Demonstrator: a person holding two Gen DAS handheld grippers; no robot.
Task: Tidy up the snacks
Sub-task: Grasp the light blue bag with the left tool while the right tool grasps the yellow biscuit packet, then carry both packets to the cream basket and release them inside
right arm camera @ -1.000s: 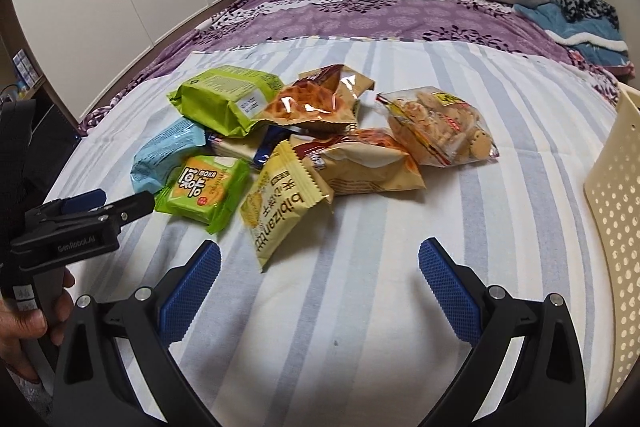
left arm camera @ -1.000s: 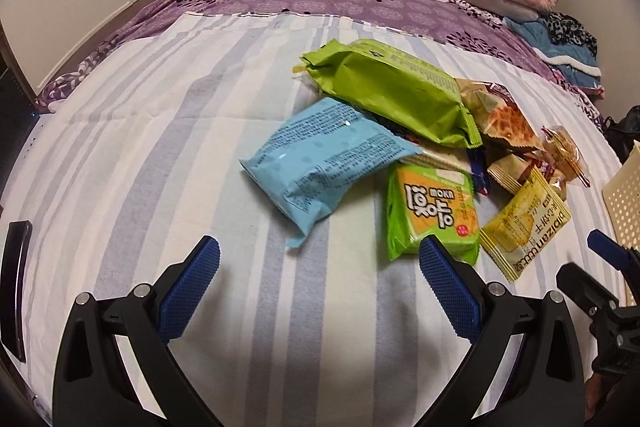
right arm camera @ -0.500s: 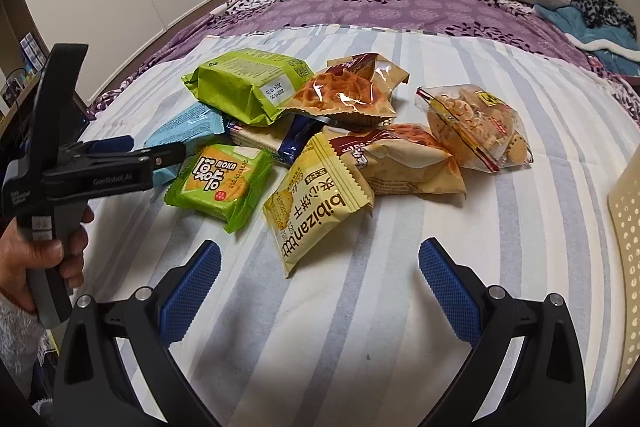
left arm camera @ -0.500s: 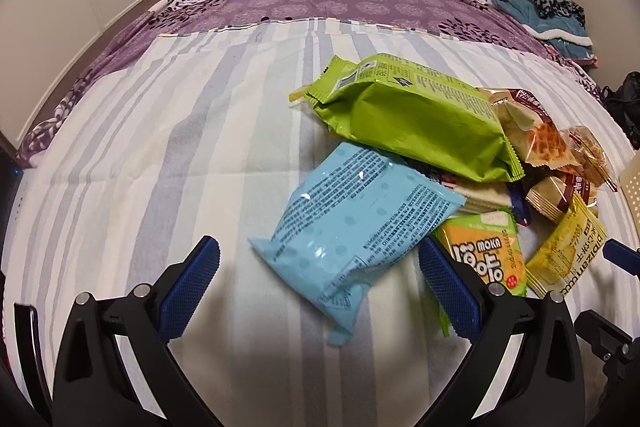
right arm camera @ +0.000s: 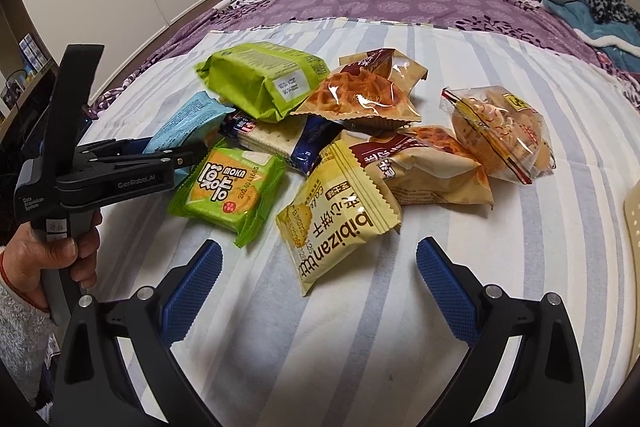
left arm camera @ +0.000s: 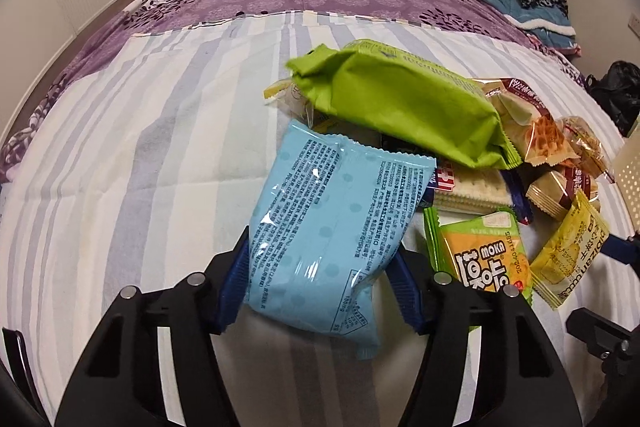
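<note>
The left claw has just been closing, and its two blue pads now squeeze the near end of the light blue snack bag from both sides. The bag is pinched at the bottom, and its far end leans toward the pile of snacks. A hand in a fuzzy grey sleeve holds this claw by its handle, near the left edge of the bed.

The right claw is wide open. Nothing is between its pads, and it touches nothing. It hangs over the striped sheet, just in front of the yellow cracker pack.

The snacks lie in one pile in the middle of the bed. There is one light blue bag, one big green pack on top at the back, one small green pack with an orange cracker picture, and one yellow pack. There is one dark blue pack of white crackers under the others. There are three waffle packs, two at the back and one in front. One clear bag of small cookies sits toward the right side. A cream basket with holes shows at the right edge of the bed.
</note>
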